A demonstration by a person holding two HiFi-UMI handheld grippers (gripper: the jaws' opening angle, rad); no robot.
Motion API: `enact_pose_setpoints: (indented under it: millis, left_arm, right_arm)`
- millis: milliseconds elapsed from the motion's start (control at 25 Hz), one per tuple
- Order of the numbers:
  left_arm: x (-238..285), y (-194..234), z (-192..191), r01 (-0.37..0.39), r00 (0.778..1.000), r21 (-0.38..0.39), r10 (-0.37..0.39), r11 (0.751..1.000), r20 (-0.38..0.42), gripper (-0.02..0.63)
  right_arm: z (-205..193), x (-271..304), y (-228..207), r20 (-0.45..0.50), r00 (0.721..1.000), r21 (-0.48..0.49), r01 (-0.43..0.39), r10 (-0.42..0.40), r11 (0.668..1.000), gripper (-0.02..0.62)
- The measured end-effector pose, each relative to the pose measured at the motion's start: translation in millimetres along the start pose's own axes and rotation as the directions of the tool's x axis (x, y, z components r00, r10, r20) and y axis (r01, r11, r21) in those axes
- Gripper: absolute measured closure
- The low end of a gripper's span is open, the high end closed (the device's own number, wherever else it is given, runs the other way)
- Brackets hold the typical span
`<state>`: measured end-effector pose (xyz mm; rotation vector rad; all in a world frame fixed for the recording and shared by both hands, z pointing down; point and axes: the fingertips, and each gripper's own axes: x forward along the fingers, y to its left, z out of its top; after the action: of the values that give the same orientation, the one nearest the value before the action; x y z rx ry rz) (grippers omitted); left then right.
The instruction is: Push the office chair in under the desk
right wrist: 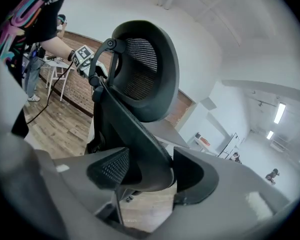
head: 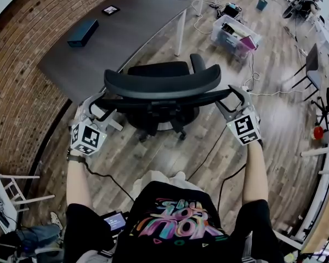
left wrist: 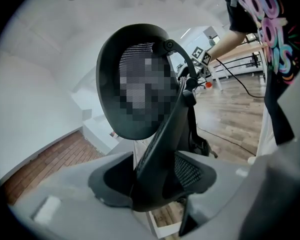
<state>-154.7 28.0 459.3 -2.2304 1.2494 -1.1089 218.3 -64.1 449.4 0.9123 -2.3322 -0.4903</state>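
Chair (head: 162, 84) is standing just beside the worktop (head: 115, 37); we are clamping its back frame between the jaws of our left gripper (head: 100, 106) and right gripper (head: 231, 99), one at each end.

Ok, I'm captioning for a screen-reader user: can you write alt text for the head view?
Seen from above, a person grips the backrest of a black office chair with the left gripper and right gripper, one at each end. Beyond it is a dark desk beside a brick wall.
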Motion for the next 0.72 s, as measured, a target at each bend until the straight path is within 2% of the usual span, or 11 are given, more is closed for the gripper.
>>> enact_pose_setpoints:
  millis: [280,720]
  left_arm:
    - [21,5,13,-0.041,0.999,-0.019,0.041,0.999,-0.022,0.348]
    - [62,24,22,-0.095,0.995,-0.014,0.095,0.995,-0.010,0.348]
  right_arm:
    - [-6,23,-32,-0.009,0.998,0.002,-0.054,0.054,0.999,0.321]
    - [-16,67,-74,0.013,0.997,-0.007,-0.071,0.071,0.997,0.319]
